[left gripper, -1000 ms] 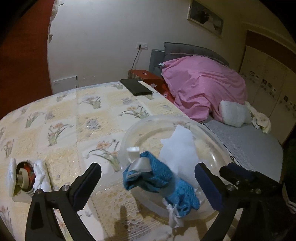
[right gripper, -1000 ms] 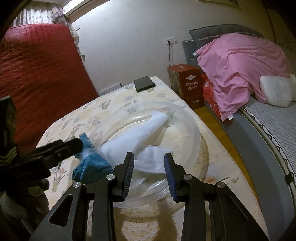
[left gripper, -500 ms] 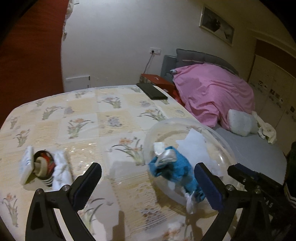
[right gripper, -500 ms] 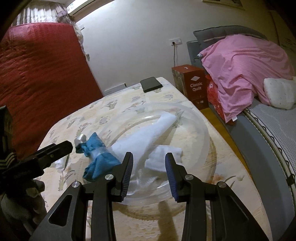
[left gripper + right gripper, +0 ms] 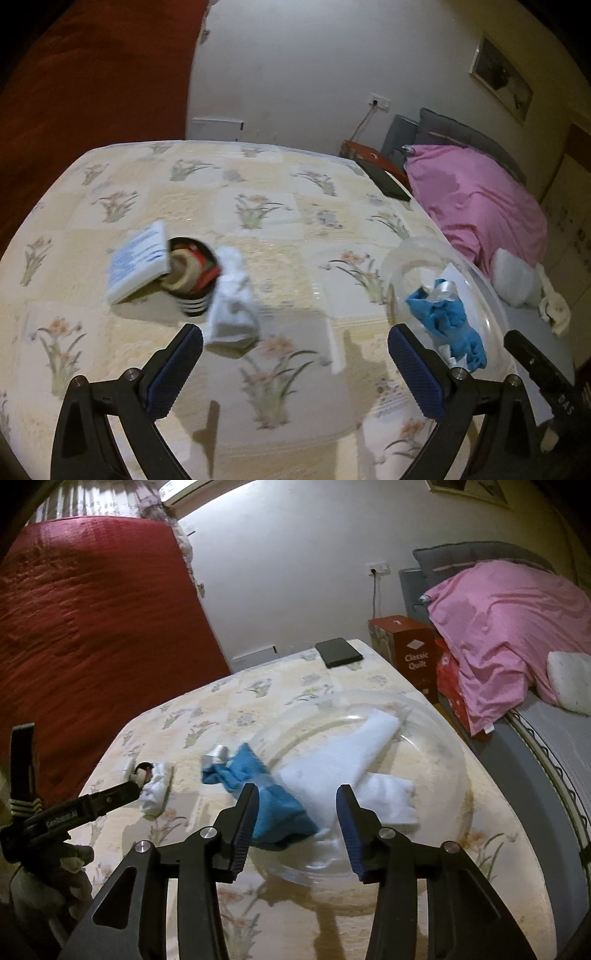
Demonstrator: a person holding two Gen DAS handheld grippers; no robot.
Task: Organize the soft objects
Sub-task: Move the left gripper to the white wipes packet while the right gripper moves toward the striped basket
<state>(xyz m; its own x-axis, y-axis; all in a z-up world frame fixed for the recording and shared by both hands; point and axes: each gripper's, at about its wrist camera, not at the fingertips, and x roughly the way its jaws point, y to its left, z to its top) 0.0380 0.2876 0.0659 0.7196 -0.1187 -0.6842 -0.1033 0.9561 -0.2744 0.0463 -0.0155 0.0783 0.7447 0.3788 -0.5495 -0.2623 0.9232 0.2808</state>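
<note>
Landmark: the clear bowl [image 5: 436, 746], which stands on the table [image 5: 280, 206] with the flowered cloth, toward the edge that faces the bed [image 5: 554, 746].

Left gripper [image 5: 295, 354]: jaws spread wide, nothing between them. It hovers over the table to the left of the bowl. Its blue-padded fingers [image 5: 177, 365] frame bare cloth, and the bowl rim lies just past the right-hand finger.

Right gripper [image 5: 295, 819]: jaws moderately apart, holding nothing. It hovers at the near rim of the bowl, above the cloth items there.

Contents of the bowl:
- A blue sock [image 5: 258, 794] hangs over the left rim, partly inside and partly outside. A grey tag [image 5: 218, 755] sits at its outer end.
- A long white cloth [image 5: 343, 753] lies across the inside, from the sock toward the far rim.
- A smaller white cloth [image 5: 388, 797] lies beside it, near the front rim.

Items outside the bowl, well to its left on the table:
- A rolled white sock [image 5: 231, 299].
- A dark striped bundle [image 5: 192, 273] touching the white sock.
- A white card [image 5: 138, 266] leaning against that bundle.

A black flat case [image 5: 338, 651] lies at the far table corner beyond the bowl. A pink quilt [image 5: 509, 627] is heaped on the bed to the right of the bowl.
</note>
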